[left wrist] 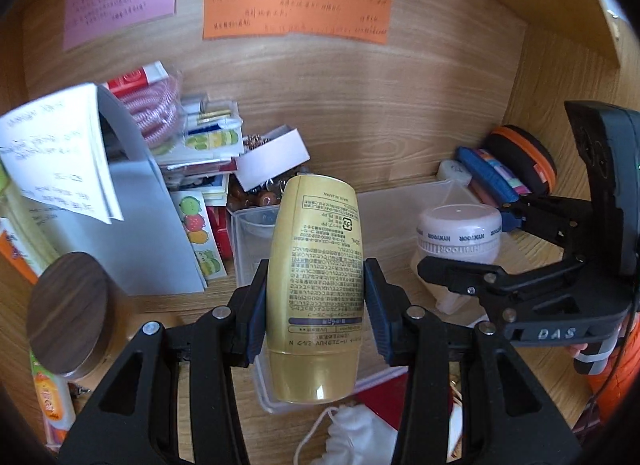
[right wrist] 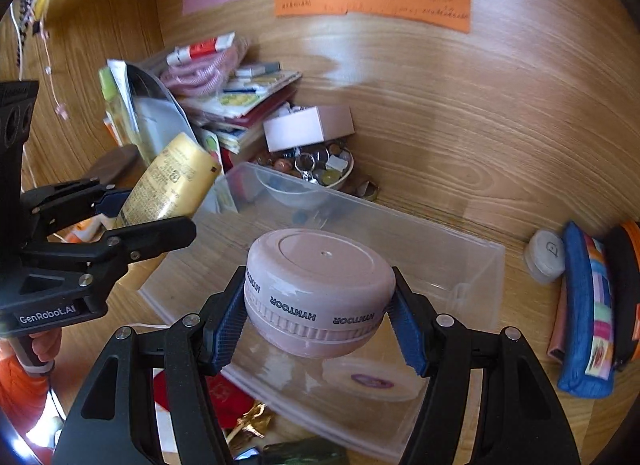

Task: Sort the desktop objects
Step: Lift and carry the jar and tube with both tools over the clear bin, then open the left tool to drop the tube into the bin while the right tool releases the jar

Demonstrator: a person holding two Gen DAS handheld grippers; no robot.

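My left gripper [left wrist: 316,297] is shut on a gold tube [left wrist: 316,285] with fine print, held upside down above the near end of a clear plastic box [left wrist: 384,201]. It also shows in the right wrist view [right wrist: 172,181], with the left gripper [right wrist: 132,213] around it. My right gripper [right wrist: 320,317] is shut on a pink round HYNTOOR device [right wrist: 320,285], held over the clear plastic box [right wrist: 472,265]. In the left wrist view the device [left wrist: 460,233] and right gripper [left wrist: 472,241] are at the right.
A pile of booklets and stickers [left wrist: 200,153], a bowl of coins [right wrist: 312,173] and a white box [right wrist: 308,127] stand at the back left. Colourful pouches [right wrist: 588,305] lean at the right. A wooden lid [left wrist: 70,313] is at the left. Paper notes [left wrist: 296,13] hang on the wall.
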